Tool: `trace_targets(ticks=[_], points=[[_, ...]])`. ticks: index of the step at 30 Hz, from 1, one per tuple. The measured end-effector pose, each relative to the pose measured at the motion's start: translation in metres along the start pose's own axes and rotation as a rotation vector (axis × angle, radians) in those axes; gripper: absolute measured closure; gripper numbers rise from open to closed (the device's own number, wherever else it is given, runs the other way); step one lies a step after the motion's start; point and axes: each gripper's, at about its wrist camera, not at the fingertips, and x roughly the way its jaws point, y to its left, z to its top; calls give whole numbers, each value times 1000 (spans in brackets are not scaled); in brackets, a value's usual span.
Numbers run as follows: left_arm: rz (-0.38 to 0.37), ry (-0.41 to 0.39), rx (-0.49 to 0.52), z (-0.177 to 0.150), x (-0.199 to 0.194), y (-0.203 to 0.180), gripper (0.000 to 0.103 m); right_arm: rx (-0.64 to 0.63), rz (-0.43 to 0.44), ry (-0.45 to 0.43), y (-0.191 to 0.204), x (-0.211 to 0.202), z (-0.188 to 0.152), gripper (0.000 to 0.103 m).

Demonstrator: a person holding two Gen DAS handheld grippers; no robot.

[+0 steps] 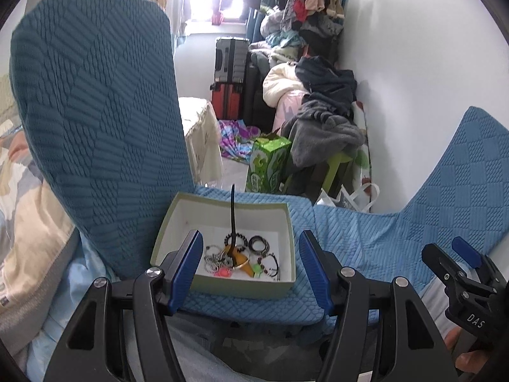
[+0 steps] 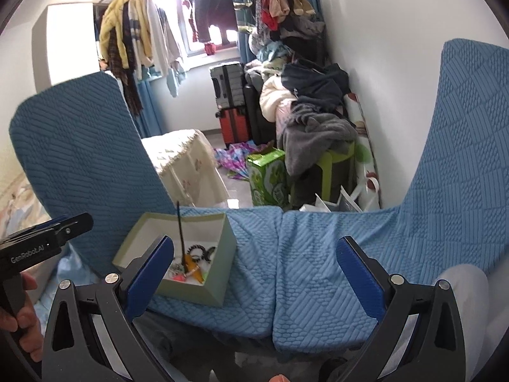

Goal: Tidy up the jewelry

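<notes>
On the blue seat cushion (image 1: pixel 350 248), the box (image 1: pixel 222 283) holds what looks like all visible jewelry (image 1: pixel 241 258) heaped unsorted, with both hand-held grippers (image 1: pixel 251 270) (image 2: pixel 254 273) open, empty.

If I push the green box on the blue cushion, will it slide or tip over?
The green box is low and wide, so it would likely slide rather than tip. It looks like light cardboard, and the quilted blue cushion may drag on it. The tall black stick standing inside could topple.

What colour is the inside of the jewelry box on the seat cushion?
White inside, with pale green outer walls; the jewelry box shows best in the left wrist view.
</notes>
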Motion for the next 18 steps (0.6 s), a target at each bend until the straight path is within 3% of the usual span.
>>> trace_targets(ticks=[18], points=[[1, 66, -8, -18, 21, 11, 40, 26, -54, 58, -5, 14, -24, 0]])
